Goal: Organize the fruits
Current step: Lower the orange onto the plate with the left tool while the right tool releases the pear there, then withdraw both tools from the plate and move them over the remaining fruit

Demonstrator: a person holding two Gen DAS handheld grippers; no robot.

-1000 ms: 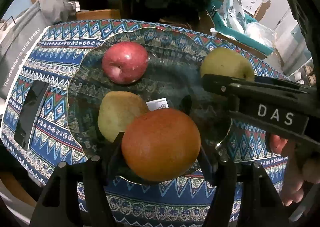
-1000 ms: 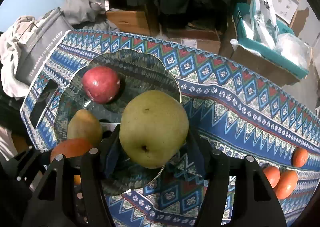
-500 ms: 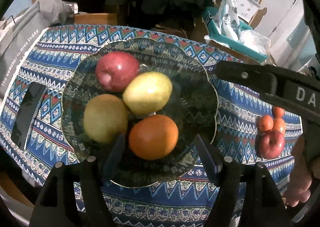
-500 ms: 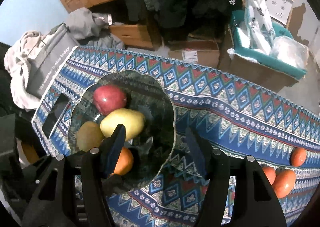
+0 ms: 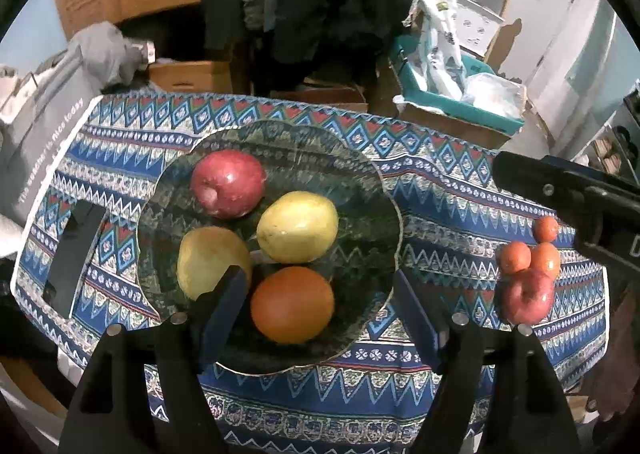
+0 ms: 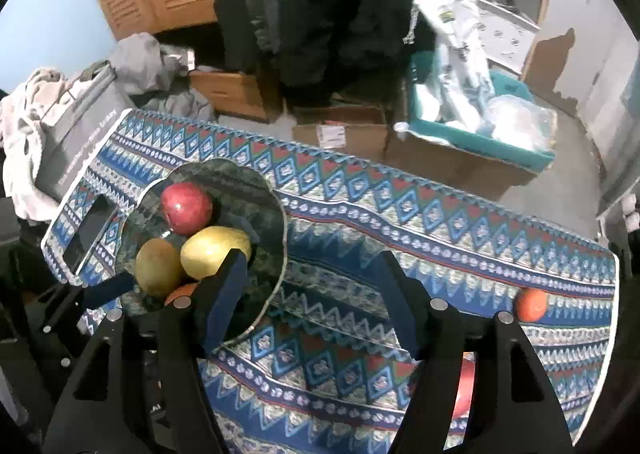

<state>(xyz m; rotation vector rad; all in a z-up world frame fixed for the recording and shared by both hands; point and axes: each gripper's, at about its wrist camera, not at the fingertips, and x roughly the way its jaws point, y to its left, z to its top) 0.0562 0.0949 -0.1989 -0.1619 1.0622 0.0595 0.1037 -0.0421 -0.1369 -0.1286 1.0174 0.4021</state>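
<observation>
Four fruits [image 5: 294, 304] lie in the plate [image 5: 372, 190].

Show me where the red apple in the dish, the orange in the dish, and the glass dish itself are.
red apple [image 5: 227, 183], left wrist view, middle of its skin.
orange [image 5: 293, 304], left wrist view, centre of its near face.
glass dish [image 5: 368, 222], left wrist view, bare inside wall on the right.

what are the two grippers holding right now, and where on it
Nothing. The left gripper is opening above the orange, its pads clear of it. The right gripper is opening over bare tablecloth.
</observation>
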